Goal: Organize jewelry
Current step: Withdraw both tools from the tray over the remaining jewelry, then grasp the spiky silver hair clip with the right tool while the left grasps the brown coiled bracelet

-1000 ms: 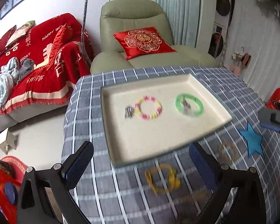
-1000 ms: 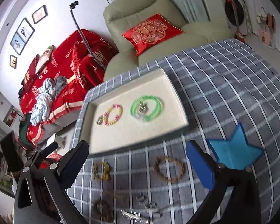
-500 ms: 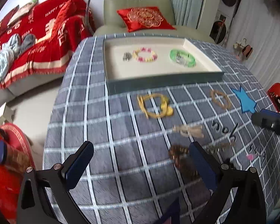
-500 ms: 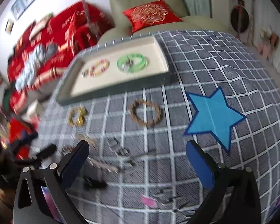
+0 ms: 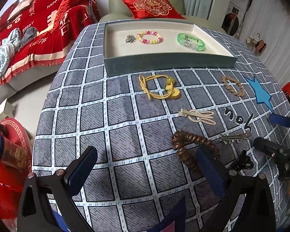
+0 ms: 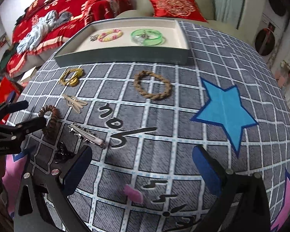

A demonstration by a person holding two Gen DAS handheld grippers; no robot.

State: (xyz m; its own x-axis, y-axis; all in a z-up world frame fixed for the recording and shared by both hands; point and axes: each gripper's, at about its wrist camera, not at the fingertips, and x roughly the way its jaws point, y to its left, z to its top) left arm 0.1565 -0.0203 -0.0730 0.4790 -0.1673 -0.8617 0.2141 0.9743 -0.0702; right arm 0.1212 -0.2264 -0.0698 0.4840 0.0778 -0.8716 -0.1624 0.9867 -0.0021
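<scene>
Left wrist view: left gripper (image 5: 145, 166) jaws wide, nothing in them, low over the checked tablecloth (image 5: 106, 116). Brown beaded bracelet (image 5: 191, 145) lies just ahead of its right finger, on the near side of the tray (image 5: 164, 62), well apart from it. Looks light, a stiff coil of small ridged beads; I'd pinch across one arc of the ring. Yellow cord hair tie (image 5: 158, 87) sits just before the tray wall: soft, floppy, likely to dangle.

Right wrist view: right gripper (image 6: 143, 166) jaws also wide, empty. Braided rope bracelet (image 6: 152, 85) lies near the tray front: rough, limp, easy grip. Silver toothed clip (image 6: 87, 135) looks thin, hard and slippery. Green bangle (image 6: 147, 36) and pink-yellow bead bracelet (image 6: 110, 34) are already inside the tray.
</scene>
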